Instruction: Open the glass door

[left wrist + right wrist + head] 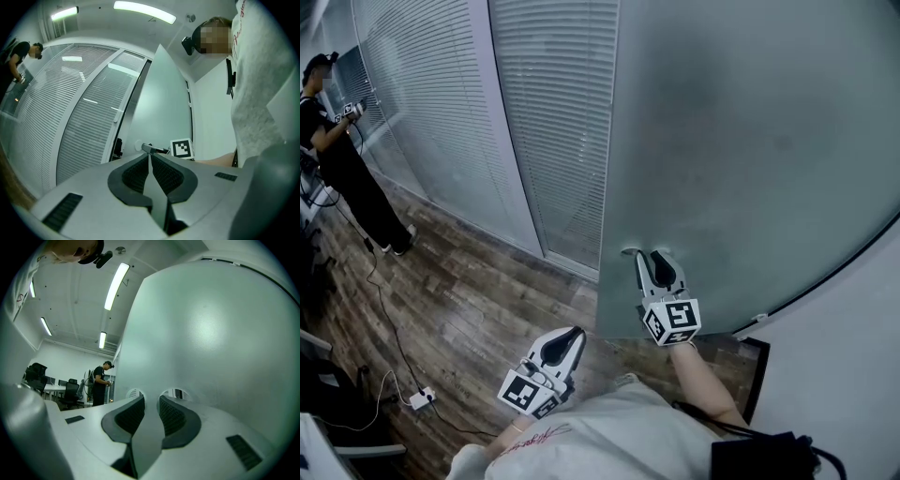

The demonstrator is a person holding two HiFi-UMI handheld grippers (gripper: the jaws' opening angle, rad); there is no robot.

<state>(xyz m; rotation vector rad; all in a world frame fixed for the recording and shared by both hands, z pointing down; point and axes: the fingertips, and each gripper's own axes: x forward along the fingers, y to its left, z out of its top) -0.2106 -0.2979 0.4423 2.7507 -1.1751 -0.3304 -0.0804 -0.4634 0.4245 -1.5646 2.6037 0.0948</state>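
Note:
The frosted glass door (750, 141) fills the middle and right of the head view and stands swung out from its frame, its free edge toward the left. My right gripper (649, 253) is open, fingertips set against the door's face close to that edge; in the right gripper view (151, 398) only frosted glass (211, 333) shows past the gap between its pads. My left gripper (578, 331) hangs lower and to the left over the floor, away from the door. Its pads meet with nothing between them (149, 155), and it points toward the door (164, 103).
A glass wall with white blinds (441, 112) runs off to the left, where a person in black (337, 141) stands. Cables and a power strip (422, 398) lie on the wooden floor. A white wall (844, 337) borders the door on the right. Office chairs (70, 392) show past the door's edge.

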